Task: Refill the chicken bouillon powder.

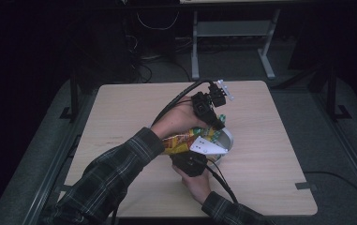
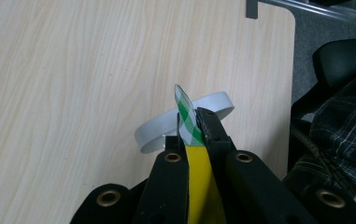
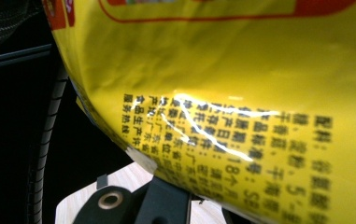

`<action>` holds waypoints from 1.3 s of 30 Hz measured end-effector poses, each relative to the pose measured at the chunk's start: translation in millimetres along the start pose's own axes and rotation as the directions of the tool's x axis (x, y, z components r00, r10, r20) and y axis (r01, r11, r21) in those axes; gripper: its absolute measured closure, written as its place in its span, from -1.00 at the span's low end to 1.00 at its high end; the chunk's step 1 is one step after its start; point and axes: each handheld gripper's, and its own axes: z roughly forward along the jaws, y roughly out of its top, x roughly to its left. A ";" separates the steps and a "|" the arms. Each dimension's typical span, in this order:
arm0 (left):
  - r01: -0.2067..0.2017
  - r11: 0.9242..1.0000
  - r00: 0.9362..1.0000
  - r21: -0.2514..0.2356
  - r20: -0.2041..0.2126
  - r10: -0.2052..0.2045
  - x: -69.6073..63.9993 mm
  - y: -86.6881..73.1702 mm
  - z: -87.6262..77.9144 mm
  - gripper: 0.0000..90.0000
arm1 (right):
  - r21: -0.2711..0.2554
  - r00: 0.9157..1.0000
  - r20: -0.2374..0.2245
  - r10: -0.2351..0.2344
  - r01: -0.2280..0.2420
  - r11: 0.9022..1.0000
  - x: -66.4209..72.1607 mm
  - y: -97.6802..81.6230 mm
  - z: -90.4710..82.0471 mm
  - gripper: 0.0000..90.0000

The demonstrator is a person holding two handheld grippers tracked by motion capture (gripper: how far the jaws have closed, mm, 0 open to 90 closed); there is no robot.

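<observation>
The left gripper [image 1: 217, 123] was clenched on the top edge of a yellow snack bag [image 1: 183, 141]; in the left gripper view that gripper [image 2: 193, 128] pinched the bag's green-and-white checked seal [image 2: 187, 116] between its jaws, with the yellow body of the bag [image 2: 199, 186] running back between them toward the camera. Just beyond its tips sat a round white bowl [image 2: 213, 105] on the wooden counter [image 2: 73, 84], the bag's sealed edge standing over the near rim.

The right gripper [image 1: 203, 157] was also clenched, gripping the lower part of the same bag; seen from its own camera, the bag [image 3: 241, 93] hung directly in front of and above the jaws (close enough that rows of black print on the yellow film could be made out). The bag thus stretched between the two grippers, lifted clear of the counter, beside and partly over the bowl [image 1: 226, 138].
</observation>
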 end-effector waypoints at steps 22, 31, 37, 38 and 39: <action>0.026 0.991 0.998 -0.131 0.058 -0.019 -0.2 -22.3 -21.1 0.99 | 0.036 1.000 0.010 0.001 -0.002 0.999 -2.1 -6.4 2.7 1.00; 0.028 0.975 0.996 -0.220 0.092 -0.008 1.6 -50.1 -43.0 0.99 | 0.072 1.000 0.013 -0.006 0.005 0.997 -0.5 -13.9 6.9 1.00; 0.039 0.949 0.993 -0.312 0.118 -0.002 -0.8 -74.0 -59.7 1.00 | 0.099 1.000 0.031 0.002 -0.005 0.995 -2.3 -17.9 9.0 1.00; 0.038 0.945 0.993 -0.326 0.118 0.000 -1.8 -78.4 -62.7 1.00 | 0.099 0.999 0.037 0.000 -0.004 0.995 -2.3 -18.3 9.1 1.00; 0.035 0.942 0.993 -0.333 0.117 0.004 -2.5 -82.9 -65.5 1.00 | 0.101 0.999 0.038 -0.003 -0.001 0.995 -2.9 -18.6 9.5 1.00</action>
